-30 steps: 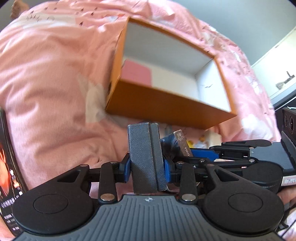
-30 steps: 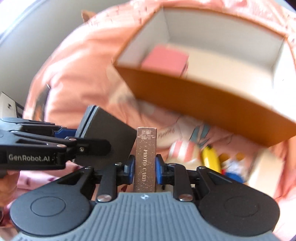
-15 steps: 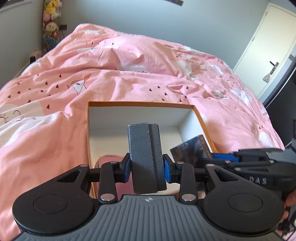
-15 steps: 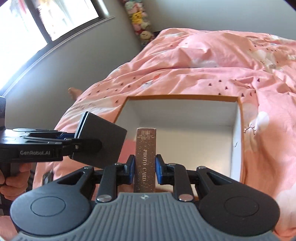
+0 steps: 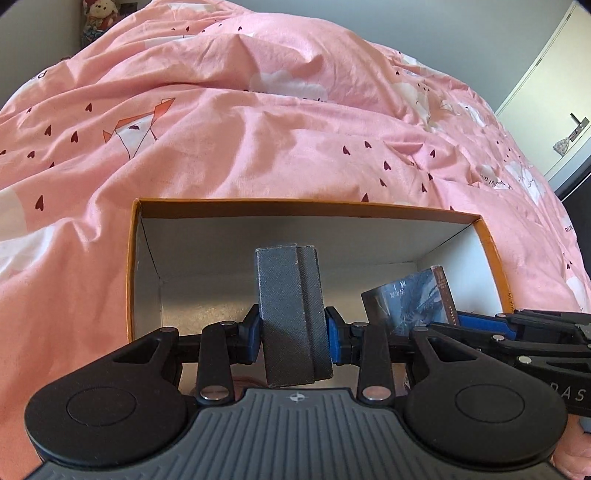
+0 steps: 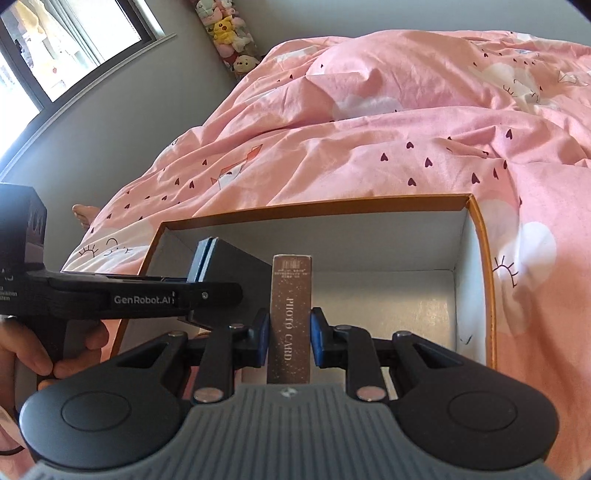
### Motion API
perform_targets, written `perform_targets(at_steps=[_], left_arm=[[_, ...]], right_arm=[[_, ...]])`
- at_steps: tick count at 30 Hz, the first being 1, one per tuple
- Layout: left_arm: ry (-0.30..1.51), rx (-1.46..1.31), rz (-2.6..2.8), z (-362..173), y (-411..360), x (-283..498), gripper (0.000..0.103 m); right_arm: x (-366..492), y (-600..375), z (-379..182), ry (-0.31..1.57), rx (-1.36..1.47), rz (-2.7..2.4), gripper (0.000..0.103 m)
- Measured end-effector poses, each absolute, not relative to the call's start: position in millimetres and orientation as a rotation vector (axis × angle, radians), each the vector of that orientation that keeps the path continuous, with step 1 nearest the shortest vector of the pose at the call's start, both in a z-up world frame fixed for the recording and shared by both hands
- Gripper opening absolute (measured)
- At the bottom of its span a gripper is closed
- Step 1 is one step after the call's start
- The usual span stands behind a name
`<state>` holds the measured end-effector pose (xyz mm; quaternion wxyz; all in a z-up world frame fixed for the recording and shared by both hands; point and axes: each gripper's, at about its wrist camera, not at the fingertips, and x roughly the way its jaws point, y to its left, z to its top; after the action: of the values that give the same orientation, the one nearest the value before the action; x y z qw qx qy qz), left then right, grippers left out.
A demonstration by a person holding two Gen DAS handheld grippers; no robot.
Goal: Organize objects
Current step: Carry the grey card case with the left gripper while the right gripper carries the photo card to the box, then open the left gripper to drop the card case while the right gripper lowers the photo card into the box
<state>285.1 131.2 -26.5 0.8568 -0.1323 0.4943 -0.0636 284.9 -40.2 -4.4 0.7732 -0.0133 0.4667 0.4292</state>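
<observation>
An orange box [image 5: 303,204] with white inner walls lies open on a pink bed. My left gripper [image 5: 293,328] is shut on a dark grey textured case [image 5: 286,314] and holds it upright over the box's inside. My right gripper [image 6: 290,334] is shut on a brown box marked PHOTO CARD [image 6: 291,314], also upright over the orange box [image 6: 332,208]. In the left wrist view the right gripper [image 5: 476,325] comes in from the right with the photo card box [image 5: 410,299]. In the right wrist view the left gripper [image 6: 199,280] reaches in from the left, carrying the grey case [image 6: 236,273].
The pink duvet [image 5: 258,122] with small hearts surrounds the box in folds. Plush toys [image 6: 229,33] sit by the grey wall, under a window [image 6: 55,48]. A door [image 5: 569,92] stands at the far right. A person's hand [image 6: 40,350] holds the left gripper's handle.
Both grippers have swung from in front of the box's orange side to above its open inside, each still holding its item. The box now fills more of both views.
</observation>
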Motion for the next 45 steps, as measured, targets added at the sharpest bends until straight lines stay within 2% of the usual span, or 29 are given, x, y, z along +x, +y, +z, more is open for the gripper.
perform_targets(at_steps=[11,14,19,22,25,26,27,30,35,39,45], left_arm=[[1.103,-0.102,-0.122,-47.3,112.6,297.3,0.04],[1.098,-0.063,-0.107,-47.3,110.3,296.2,0.043],[1.042,0.14,-0.085,-32.8,94.4,286.0,0.054],[1.011,0.248,-0.054,-21.9,87.6,279.6,0.056],[1.007,0.325,-0.024,-17.2,86.6,276.1,0.052],[1.01,0.342,-0.019,-17.8,86.7,275.6,0.043],[1.017,0.361,-0.019,-19.8,86.8,275.3,0.038],[1.025,0.358,-0.023,-23.0,89.1,273.6,0.034],[0.971,0.284,-0.026,-5.2,103.1,264.3,0.034],[0.929,0.132,-0.027,17.9,127.9,256.6,0.034],[0.946,0.046,0.003,23.9,151.9,251.6,0.033]], right_arm=[[298.7,-9.4,-34.8,1.079,-0.036,0.935,0.024],[298.7,-8.8,-36.7,1.083,-0.04,0.937,0.024],[298.7,-9.1,-36.8,1.082,-0.041,0.938,0.024],[298.3,-7.1,-36.8,1.082,-0.044,0.942,0.024],[297.7,-4.4,-35.9,1.082,-0.043,0.953,0.024],[297.7,-3.5,-35.7,1.082,-0.042,0.955,0.024],[298.1,-1.9,-35.4,1.082,-0.043,0.956,0.024],[298.1,3.5,-35.5,1.08,-0.054,0.963,0.024],[293.4,13.9,-34.2,1.045,-0.133,1.018,0.024],[274.7,26.6,-25.2,0.885,-0.335,1.129,0.024],[243.4,49.8,-14.1,0.642,-0.619,1.281,0.024]])
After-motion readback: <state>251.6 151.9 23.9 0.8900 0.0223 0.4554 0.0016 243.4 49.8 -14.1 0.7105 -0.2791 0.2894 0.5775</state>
